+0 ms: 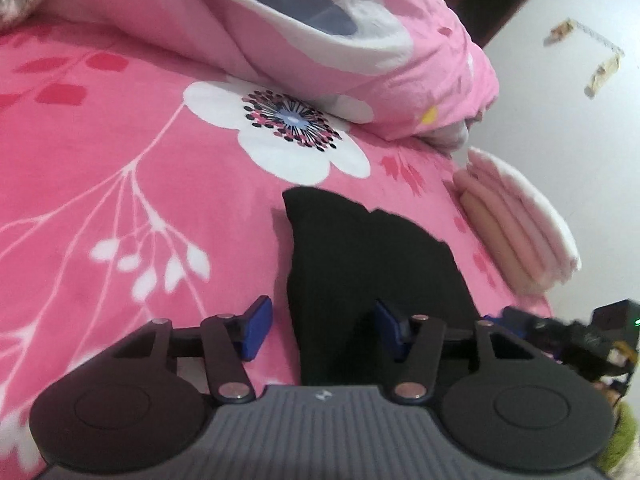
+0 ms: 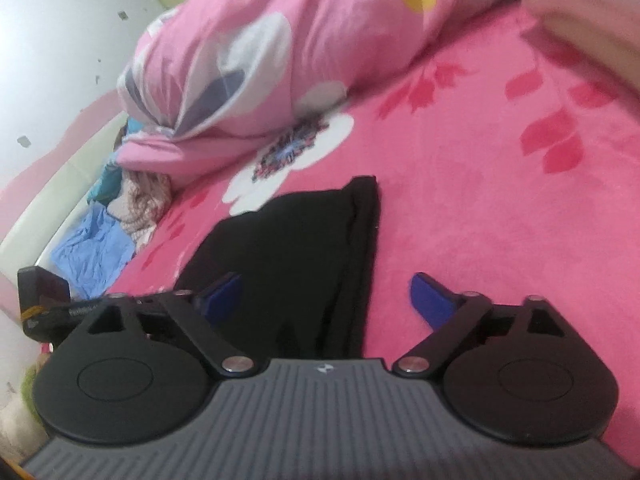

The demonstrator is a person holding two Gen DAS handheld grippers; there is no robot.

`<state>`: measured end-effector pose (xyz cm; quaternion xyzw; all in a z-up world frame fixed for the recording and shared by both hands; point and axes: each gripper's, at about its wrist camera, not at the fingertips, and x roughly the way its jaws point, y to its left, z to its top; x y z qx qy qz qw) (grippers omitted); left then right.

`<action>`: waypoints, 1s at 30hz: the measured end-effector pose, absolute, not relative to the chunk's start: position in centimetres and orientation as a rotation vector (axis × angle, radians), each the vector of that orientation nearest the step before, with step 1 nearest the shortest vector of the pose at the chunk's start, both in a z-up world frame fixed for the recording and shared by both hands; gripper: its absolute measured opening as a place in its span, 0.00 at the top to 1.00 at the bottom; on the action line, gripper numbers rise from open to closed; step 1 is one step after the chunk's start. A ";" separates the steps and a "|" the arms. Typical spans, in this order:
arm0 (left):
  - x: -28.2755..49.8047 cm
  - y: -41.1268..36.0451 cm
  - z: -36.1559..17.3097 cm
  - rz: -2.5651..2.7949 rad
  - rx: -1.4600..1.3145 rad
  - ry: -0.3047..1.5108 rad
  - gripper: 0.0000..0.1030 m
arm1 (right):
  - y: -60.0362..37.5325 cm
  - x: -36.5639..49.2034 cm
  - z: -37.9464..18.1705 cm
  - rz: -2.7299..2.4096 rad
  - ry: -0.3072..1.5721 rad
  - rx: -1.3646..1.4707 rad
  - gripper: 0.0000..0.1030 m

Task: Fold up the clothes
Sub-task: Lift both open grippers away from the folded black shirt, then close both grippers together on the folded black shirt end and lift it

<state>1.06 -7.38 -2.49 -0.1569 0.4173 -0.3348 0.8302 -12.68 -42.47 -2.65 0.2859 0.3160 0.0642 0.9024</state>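
Note:
A black garment (image 1: 360, 260) lies flat on the pink flowered bed cover (image 1: 120, 160). In the left wrist view my left gripper (image 1: 323, 330) straddles its left edge, jaws open: one blue pad (image 1: 256, 328) is over the pink cover, the other over the black cloth. In the right wrist view the same garment (image 2: 288, 248) runs to a folded right edge. My right gripper (image 2: 327, 297) straddles that edge, jaws wide open, nothing pinched. Each gripper shows at the edge of the other's view: the right gripper (image 1: 560, 332) and the left gripper (image 2: 44, 308).
A rolled pink floral quilt (image 1: 320, 40) lies across the far side of the bed. A folded stack of pale pink and white clothes (image 1: 516, 220) sits to the right of the garment near the bed's edge. Blue and patterned cloths (image 2: 92, 256) lie beside the bed.

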 end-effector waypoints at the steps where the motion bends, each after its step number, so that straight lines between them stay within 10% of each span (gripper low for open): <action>1: 1.5 -7.7 -2.6 -0.711 -0.327 0.884 0.56 | -42.7 -11.8 -2.9 0.143 0.662 0.598 0.24; 30: 5.9 -9.5 -4.7 -0.945 -0.421 0.935 0.67 | -45.5 -5.3 -5.6 0.434 0.697 0.759 0.66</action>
